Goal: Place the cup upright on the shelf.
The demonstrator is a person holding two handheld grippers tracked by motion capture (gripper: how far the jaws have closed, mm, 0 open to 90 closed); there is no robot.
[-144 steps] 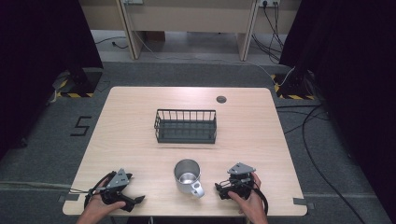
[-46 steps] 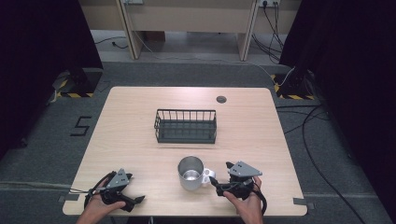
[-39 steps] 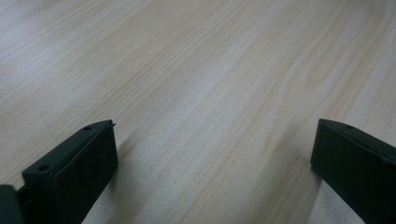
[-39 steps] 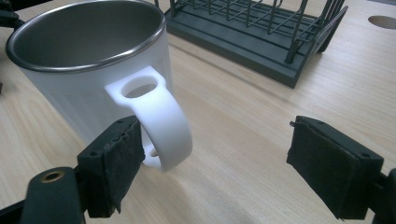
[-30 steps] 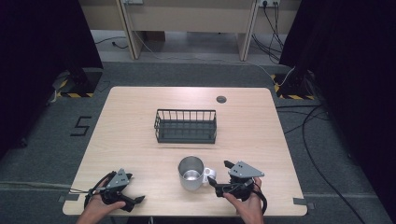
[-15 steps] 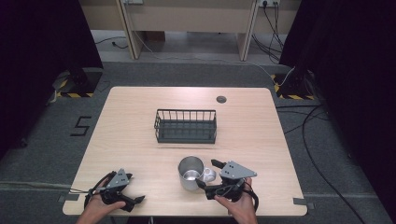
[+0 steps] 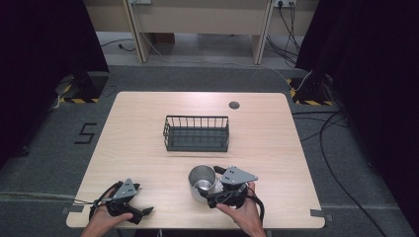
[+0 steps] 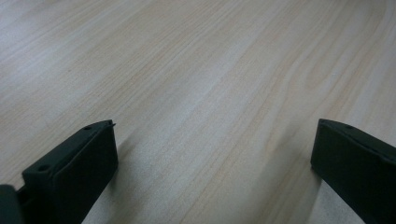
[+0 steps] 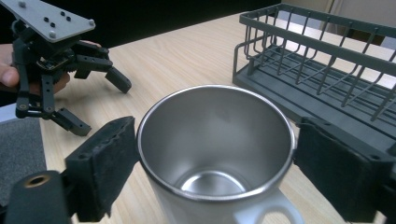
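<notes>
- Our right gripper (image 9: 212,172) straddles the steel mug (image 9: 215,149), one black jaw on each side of the rim. The jaws have just been opening, with the mug between them; the left pad looks to be at the rim or just off it, the right one stands clear, so we judge the grip let go.
- We see the mug upright on the near middle of the table (image 7: 148,143), handle toward us, mouth open and nothing inside. Standing on its base, it needs no holding.
- Beyond it, toward the far side, sits the dark wire basket (image 7: 196,133), near the mug but apart from it; we take it for the likely destination.
- Our left gripper (image 7: 129,201) rests at the near left corner, well apart from the mug, jaws spread wide over bare wood, probably parked out of the way.
</notes>
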